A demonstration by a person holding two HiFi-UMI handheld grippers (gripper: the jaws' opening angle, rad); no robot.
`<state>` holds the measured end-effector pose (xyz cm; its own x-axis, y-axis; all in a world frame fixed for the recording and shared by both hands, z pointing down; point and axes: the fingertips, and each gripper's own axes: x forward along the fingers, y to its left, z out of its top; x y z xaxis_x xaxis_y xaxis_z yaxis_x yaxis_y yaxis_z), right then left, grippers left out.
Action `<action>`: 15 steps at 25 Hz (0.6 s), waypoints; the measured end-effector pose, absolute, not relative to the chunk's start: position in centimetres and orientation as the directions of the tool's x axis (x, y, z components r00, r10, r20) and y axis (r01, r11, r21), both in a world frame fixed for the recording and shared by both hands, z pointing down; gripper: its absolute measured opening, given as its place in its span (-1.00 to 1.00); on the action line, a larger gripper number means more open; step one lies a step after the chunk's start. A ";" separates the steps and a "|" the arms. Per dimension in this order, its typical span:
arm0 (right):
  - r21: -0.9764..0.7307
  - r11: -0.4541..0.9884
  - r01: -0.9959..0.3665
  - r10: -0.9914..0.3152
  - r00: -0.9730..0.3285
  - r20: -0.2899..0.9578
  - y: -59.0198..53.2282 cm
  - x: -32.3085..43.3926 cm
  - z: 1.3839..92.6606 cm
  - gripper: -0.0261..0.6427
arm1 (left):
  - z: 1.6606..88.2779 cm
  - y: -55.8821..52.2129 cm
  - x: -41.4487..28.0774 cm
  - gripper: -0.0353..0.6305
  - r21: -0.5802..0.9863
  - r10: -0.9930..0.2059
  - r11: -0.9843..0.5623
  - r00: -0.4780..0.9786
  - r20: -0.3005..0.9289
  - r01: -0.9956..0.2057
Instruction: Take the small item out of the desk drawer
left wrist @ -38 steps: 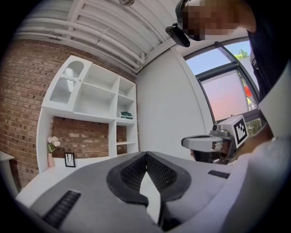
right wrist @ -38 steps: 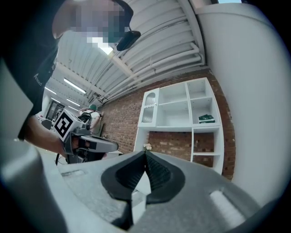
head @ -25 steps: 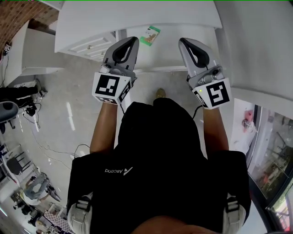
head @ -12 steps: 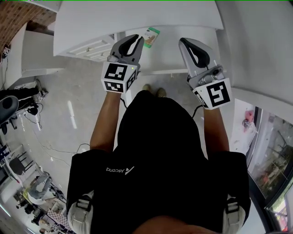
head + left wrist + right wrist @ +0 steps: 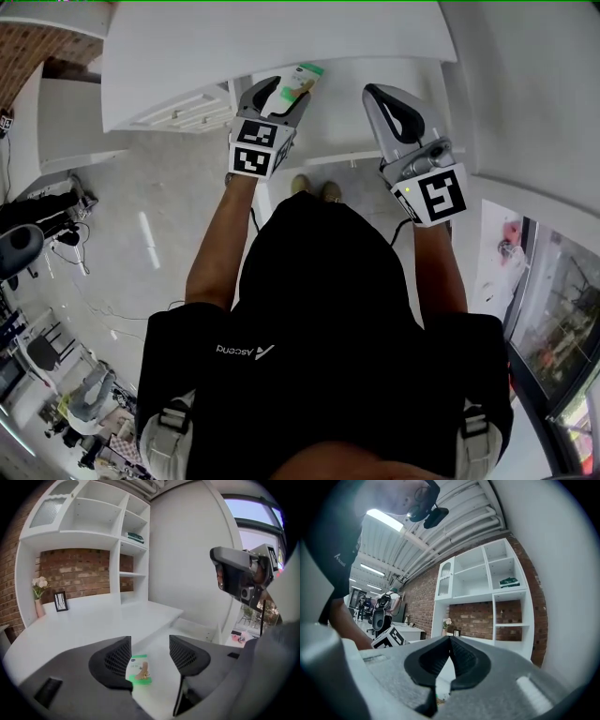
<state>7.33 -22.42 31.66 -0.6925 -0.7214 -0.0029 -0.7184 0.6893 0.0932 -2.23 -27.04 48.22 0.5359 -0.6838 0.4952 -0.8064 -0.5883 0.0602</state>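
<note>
Now left gripper [image 5: 149, 649] jaws opening, small packet [image 5: 138, 670] between them, right gripper [image 5: 450, 645] jaws together

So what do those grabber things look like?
Both are grey with black ribbed pads. The left gripper and right gripper each carry a white cube printed with black squares. The left's jaws are opening, green packet showing between them. The person wears a black T-shirt.

The head camera looked steeply down over the desk [image 5: 281, 37]; both gripper cameras, close above it, faced the shelves [image 5: 93, 531] behind it.
</note>
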 end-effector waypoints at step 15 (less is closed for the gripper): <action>0.062 0.674 -0.736 -0.739 -0.673 0.047 -26.2 7.1 34.5 -0.92 | 60.5 -30.6 -2.8 0.16 0.041 -0.548 -0.580 0.427 0.719 -0.813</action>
